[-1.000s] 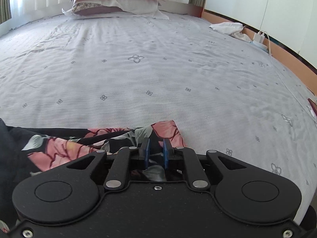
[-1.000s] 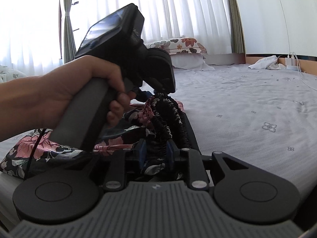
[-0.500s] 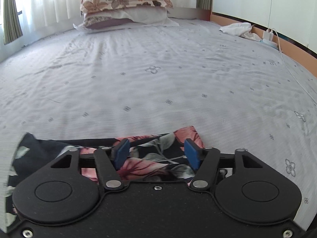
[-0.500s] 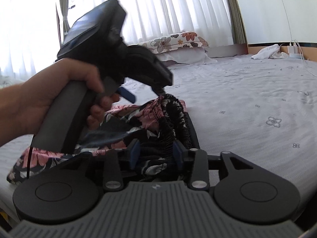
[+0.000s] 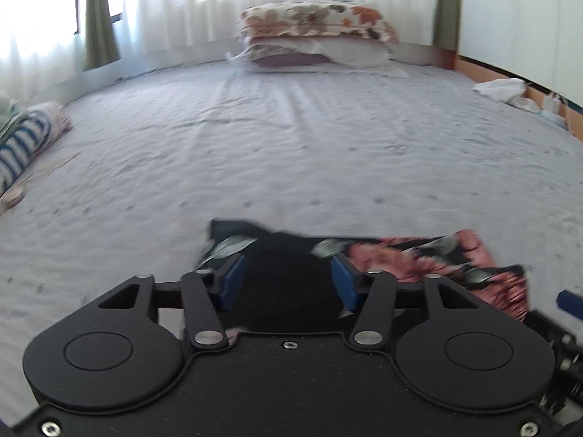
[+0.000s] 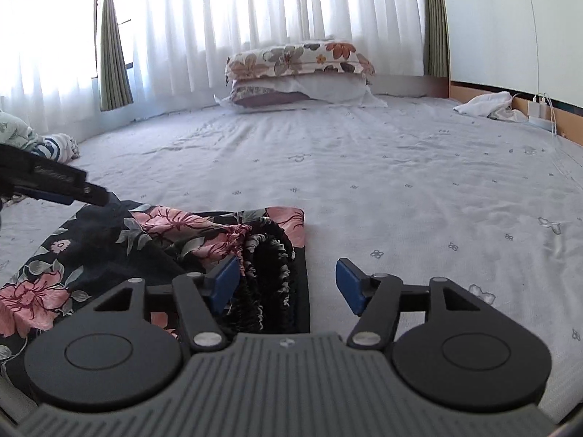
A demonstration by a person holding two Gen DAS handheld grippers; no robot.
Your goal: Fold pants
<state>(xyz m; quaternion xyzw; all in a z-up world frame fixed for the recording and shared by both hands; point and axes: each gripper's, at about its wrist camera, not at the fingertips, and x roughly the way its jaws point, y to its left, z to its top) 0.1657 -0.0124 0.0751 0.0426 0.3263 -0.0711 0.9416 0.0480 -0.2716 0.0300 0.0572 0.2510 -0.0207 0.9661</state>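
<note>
Pants [image 6: 109, 247]: dark fabric printed with pink flowers and grey-green leaves. They lie folded into a low, flat bundle on the near part of the bed [image 6: 364, 167], on its pale grey sheet. In the right wrist view the elastic waistband [image 6: 266, 255] is gathered and ruffled, black on the inside, and stands up in a loop at the bundle's right edge. A pink floral corner [image 6: 291, 218] lies flat just beyond it. The rest spreads leftward in soft creases. In the left wrist view the picture is blurred; the bundle [image 5: 419, 258] shows a dark corner at left and pink print at right.
</note>
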